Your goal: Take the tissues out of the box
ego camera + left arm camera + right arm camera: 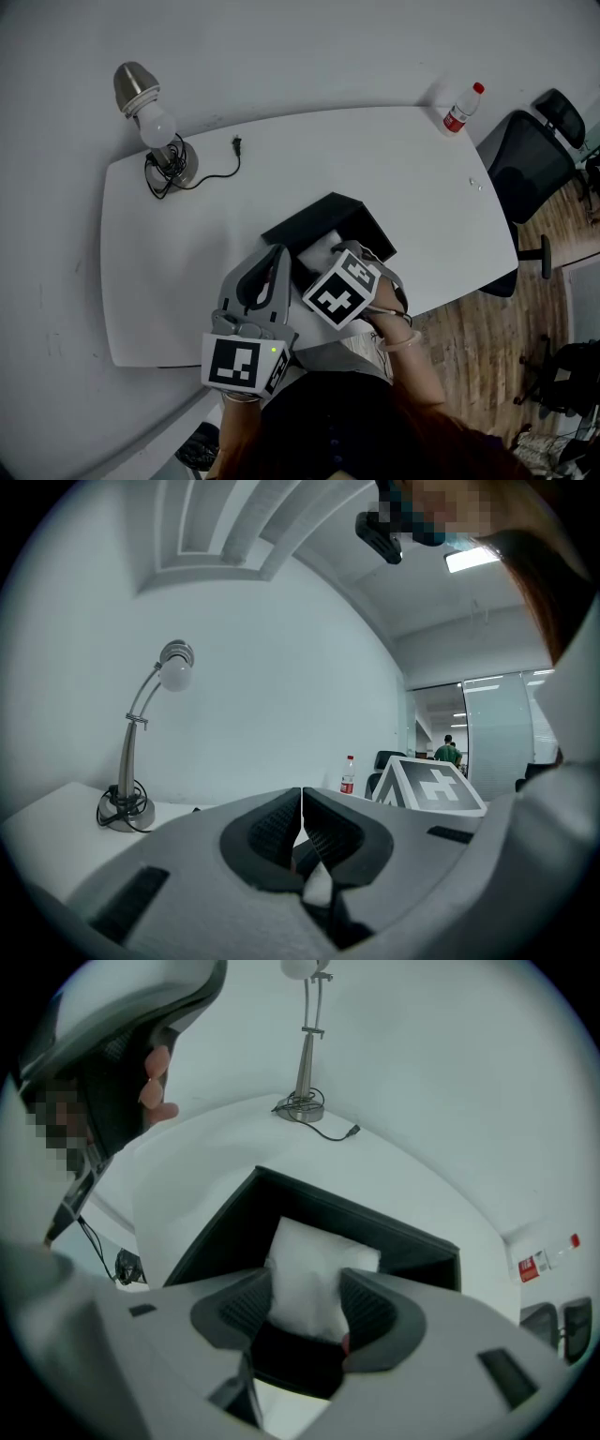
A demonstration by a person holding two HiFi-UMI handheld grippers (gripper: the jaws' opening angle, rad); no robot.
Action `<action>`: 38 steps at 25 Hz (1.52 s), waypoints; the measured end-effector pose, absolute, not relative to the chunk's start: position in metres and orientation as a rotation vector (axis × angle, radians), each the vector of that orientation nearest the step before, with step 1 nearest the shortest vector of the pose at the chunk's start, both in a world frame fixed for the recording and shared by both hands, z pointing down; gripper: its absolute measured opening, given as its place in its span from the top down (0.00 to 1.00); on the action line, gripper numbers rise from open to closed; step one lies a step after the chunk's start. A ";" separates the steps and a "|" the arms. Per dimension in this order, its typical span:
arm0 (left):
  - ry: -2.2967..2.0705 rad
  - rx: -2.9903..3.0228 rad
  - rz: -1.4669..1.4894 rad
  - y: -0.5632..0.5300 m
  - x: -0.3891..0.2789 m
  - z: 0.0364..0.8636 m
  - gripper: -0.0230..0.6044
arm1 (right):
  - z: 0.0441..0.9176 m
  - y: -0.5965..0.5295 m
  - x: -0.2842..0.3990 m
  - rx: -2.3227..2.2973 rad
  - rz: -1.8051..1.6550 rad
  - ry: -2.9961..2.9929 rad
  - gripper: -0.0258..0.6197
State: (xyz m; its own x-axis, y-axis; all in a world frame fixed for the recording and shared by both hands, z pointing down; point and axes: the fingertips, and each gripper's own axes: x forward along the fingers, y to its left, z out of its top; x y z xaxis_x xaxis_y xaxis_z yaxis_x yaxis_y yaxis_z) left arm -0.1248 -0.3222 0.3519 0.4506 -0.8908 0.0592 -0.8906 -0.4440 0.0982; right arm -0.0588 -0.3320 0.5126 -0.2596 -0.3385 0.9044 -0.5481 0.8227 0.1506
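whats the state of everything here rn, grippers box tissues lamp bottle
left gripper: shut, empty
right gripper: shut on the tissues
tissue box: black, top open, on the table
tissues: white wad sticking up from the tissue box, not yet out
lamp: unlit, plug lying loose on the table
bottle: upright, capped

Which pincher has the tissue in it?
The right gripper: the white tissue is pinched between its jaws. The left gripper's jaws are together, empty.
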 end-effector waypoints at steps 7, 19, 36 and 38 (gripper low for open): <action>-1.612 2.567 -0.006 -0.313 -0.129 0.350 0.92 | 0.507 -0.330 -0.056 0.687 0.219 -1.893 0.63; -1.635 2.573 -0.013 -0.296 -0.132 0.343 0.92 | 0.477 -0.327 -0.048 0.811 0.223 -2.037 0.63; -1.682 2.627 -0.030 -0.252 -0.124 0.322 0.92 | 0.407 -0.315 -0.030 1.121 -0.003 -2.299 0.63; -1.693 2.631 -0.033 -0.245 -0.124 0.319 0.92 | 0.401 -0.311 -0.030 1.157 -0.018 -2.331 0.63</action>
